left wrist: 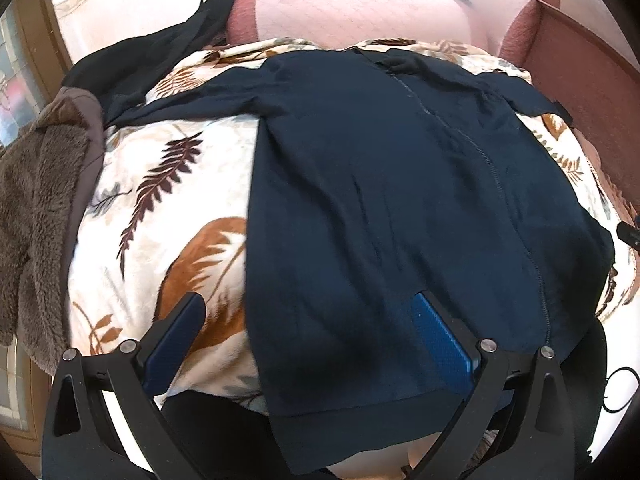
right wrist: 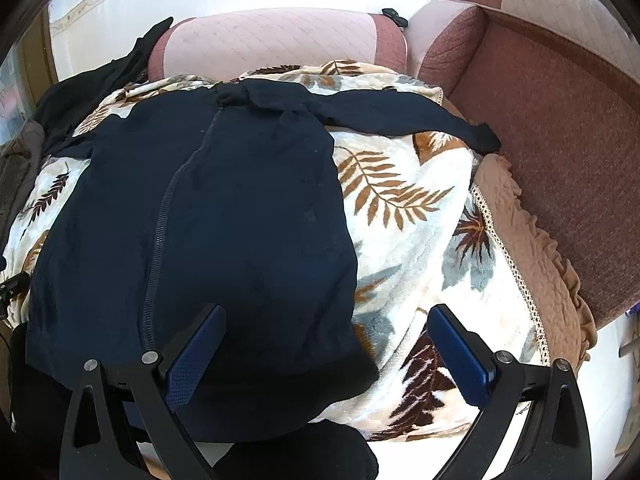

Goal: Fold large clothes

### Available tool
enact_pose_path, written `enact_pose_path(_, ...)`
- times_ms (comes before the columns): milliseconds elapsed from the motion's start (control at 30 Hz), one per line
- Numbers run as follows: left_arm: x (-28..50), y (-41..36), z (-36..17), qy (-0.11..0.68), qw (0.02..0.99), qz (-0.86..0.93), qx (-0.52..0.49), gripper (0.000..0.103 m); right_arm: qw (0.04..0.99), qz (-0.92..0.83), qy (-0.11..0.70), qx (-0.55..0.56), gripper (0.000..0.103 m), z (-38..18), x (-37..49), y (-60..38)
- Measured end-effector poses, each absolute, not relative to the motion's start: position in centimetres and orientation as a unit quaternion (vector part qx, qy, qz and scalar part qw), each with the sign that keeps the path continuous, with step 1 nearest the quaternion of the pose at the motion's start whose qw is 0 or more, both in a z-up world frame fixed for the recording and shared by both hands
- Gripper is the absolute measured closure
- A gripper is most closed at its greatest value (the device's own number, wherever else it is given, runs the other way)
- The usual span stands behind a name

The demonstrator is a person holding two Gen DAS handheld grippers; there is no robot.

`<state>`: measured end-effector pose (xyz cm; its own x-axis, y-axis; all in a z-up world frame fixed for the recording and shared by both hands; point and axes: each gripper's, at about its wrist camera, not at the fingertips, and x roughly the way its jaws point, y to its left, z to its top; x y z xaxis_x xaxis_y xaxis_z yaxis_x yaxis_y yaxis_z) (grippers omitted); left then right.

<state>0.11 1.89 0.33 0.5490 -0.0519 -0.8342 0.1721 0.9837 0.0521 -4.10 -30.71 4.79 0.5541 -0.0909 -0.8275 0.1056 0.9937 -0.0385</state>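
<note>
A dark navy zip-front jacket [left wrist: 380, 184] lies spread flat, front up, on a leaf-patterned blanket [left wrist: 160, 200]. It also shows in the right wrist view [right wrist: 224, 208], one sleeve [right wrist: 400, 118] stretched to the right. My left gripper [left wrist: 310, 304] is open above the jacket's lower left edge, one finger over the blanket, one over the cloth. My right gripper [right wrist: 326, 316] is open above the jacket's lower right corner. Neither holds anything.
The blanket [right wrist: 420, 208] covers a sofa seat with pink and maroon cushions [right wrist: 272, 40] behind and an armrest [right wrist: 560, 128] at right. A black garment [left wrist: 160, 52] and a brown fleece garment [left wrist: 36, 200] lie at left. A tan frilled cover [right wrist: 532, 248] edges the blanket.
</note>
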Motion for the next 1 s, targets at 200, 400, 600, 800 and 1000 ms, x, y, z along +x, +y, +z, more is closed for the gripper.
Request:
enact_pose_path(200, 0.3, 0.3, 0.6, 0.467, 0.878, -0.074, 0.072, 0.0, 0.883, -0.05, 0.467, 0.009, 0.002, 4.6, -3.9, -30.8)
enact_pose_path(400, 0.1, -0.7, 0.2, 0.47, 0.875, -0.076, 0.087, 0.0, 0.885, -0.048, 0.463, 0.004, 0.002, 4.6, -4.0, -30.9)
enact_pose_path(600, 0.0, -0.9, 0.2, 0.469, 0.876, -0.075, 0.09, 0.0, 0.884, -0.049, 0.464, 0.006, 0.002, 4.6, -4.0, -31.1)
enact_pose_path(800, -0.1, -0.9, 0.1, 0.469, 0.875, -0.075, 0.089, 0.0, 0.885, -0.048, 0.463, 0.002, 0.002, 4.9, -4.1, -31.0)
enact_pose_path(1000, -0.1, -0.7, 0.0, 0.47, 0.875, -0.074, 0.089, 0.0, 0.884, -0.045, 0.464, -0.005, 0.002, 5.0, -3.7, -30.5)
